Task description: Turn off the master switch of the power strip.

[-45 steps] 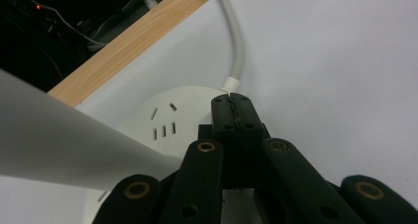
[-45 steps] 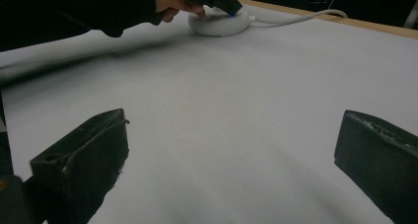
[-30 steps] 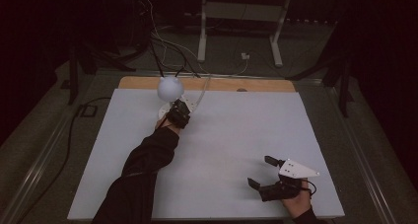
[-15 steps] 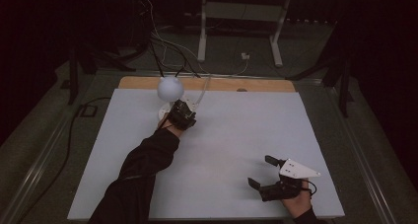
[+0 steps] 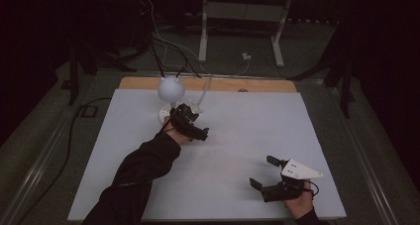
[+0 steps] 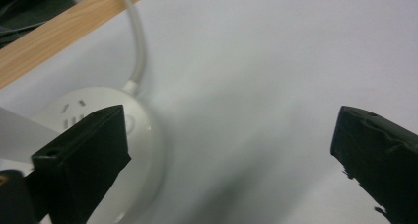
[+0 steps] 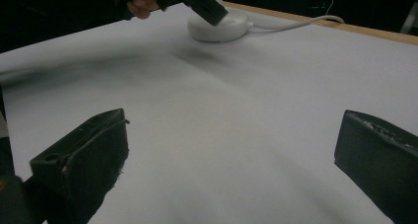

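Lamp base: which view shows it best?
The left gripper view: the round white lamp base is close, its markings and cord clear. The right gripper view shows it small and far. In the high view the left gripper mostly hides it.

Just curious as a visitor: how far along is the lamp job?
Looks done: the lamp stands upright near the table's far edge. In hand: the left hand-held gripper, beside the lamp base, has just been opening its jaws, nothing between them. Left: hard to tell; the right hand-held gripper waits open.
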A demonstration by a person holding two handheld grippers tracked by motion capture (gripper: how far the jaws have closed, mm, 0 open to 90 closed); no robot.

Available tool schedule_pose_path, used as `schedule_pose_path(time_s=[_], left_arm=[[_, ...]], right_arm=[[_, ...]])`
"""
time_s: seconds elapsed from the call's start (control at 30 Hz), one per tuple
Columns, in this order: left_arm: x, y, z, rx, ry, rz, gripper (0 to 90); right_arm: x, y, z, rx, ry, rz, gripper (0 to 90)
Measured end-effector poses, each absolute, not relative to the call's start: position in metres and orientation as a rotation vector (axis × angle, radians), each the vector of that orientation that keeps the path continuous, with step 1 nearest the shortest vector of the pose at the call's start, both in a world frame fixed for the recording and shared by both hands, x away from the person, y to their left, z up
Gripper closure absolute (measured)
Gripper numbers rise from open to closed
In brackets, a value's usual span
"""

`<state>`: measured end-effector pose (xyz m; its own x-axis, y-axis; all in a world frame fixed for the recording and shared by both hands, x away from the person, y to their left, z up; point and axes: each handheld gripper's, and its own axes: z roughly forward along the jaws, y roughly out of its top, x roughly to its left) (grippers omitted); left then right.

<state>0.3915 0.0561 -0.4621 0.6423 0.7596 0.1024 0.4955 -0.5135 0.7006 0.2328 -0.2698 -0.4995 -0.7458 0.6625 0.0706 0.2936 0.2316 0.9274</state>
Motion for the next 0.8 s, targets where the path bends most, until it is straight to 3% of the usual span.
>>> schedule_pose_path(time_s=[0.47,0.8], left_arm=[[0.356,0.082,-0.436,2.216,0.823,0.465,0.3],[0.334,0.112,-0.433,2.207,0.815,0.457,0.3]], right_arm=[[0.233,-0.269,-0.499,0.888,2.171,1.518,0.0],[0.233,-0.268,-0.5,0.889,2.171,1.512,0.0]])
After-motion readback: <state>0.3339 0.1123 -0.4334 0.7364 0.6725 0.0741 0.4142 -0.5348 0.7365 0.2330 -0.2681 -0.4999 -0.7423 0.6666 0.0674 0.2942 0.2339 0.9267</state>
